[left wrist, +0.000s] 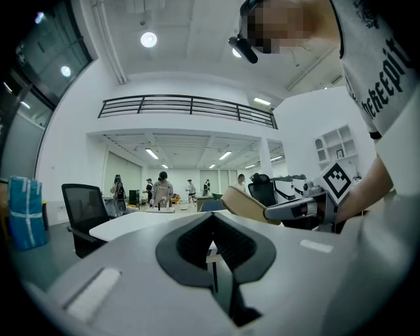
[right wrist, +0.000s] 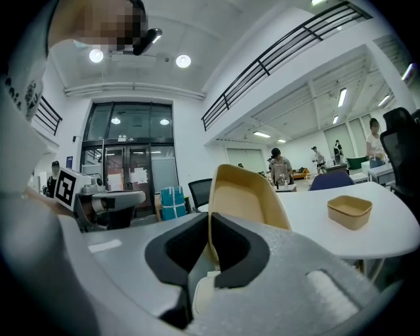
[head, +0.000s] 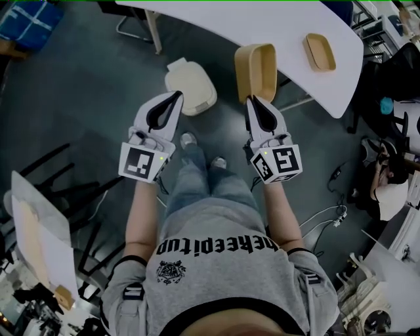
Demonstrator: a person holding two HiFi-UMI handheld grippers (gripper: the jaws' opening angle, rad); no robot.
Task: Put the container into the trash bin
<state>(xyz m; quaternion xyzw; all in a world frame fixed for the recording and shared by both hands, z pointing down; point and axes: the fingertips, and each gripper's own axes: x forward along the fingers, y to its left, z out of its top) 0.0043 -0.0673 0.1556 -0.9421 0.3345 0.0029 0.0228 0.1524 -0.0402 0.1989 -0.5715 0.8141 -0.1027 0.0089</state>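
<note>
**Grip.** We found the right gripper (head: 252, 100) clamped on one thin wall of the tan container (head: 256, 69). The container stood up on edge from the jaws, in front of the white table (head: 262, 20). The left gripper (head: 176, 97) had its jaws together with nothing between them, and it hovered near the trash bin (head: 190, 85).

**Bin.** The cream bin stood on the floor ahead of the person's feet, to the left of the held container and apart from it. We could not establish whether its top was open.

**Step in hand.** We judged this to be the carry to the bin. The hold was a pinch on a single wall, so the container could pivot or slip. In our view the move called for a steady clamp and a slow sweep left and down. Release should come only with the container squarely over the opening. The free left gripper could tend the lid if needed.

**Surface and room.**
- A second container (head: 319, 51) lay on the table, well apart from the held one.
- The floor (head: 79, 98) was dark grey, with cables (head: 328, 213) trailing to the person's right.
- The room was an open office, with an office chair (left wrist: 82, 210), a blue pack (right wrist: 172, 202), a balcony railing (left wrist: 187, 105) and people in the distance.
</note>
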